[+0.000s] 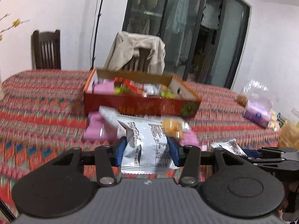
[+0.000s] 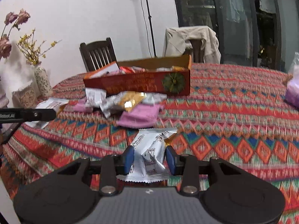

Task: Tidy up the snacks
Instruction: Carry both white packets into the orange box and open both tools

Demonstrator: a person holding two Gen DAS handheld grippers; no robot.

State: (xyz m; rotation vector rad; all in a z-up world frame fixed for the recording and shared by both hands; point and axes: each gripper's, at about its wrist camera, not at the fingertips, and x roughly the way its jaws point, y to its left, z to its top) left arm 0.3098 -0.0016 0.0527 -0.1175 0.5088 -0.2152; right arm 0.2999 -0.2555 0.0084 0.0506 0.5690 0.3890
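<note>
Two white packets are pinched, one in left gripper (image 1: 147,145), one in right gripper (image 2: 150,157), both near side of box (image 2: 138,85); crinkly foil could slip free, or snag the box's near wall

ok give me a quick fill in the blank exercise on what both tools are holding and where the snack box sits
1. Each tool, left tool and right tool, is shut on a white snack ____.
2. The red box has a green ____ printed on its front.
3. The loose snack pile lies on the tablecloth, in ____ of the box.
4. A beige garment hangs over a ____ behind the table.

Missing words: packet; pumpkin; front; chair
</note>
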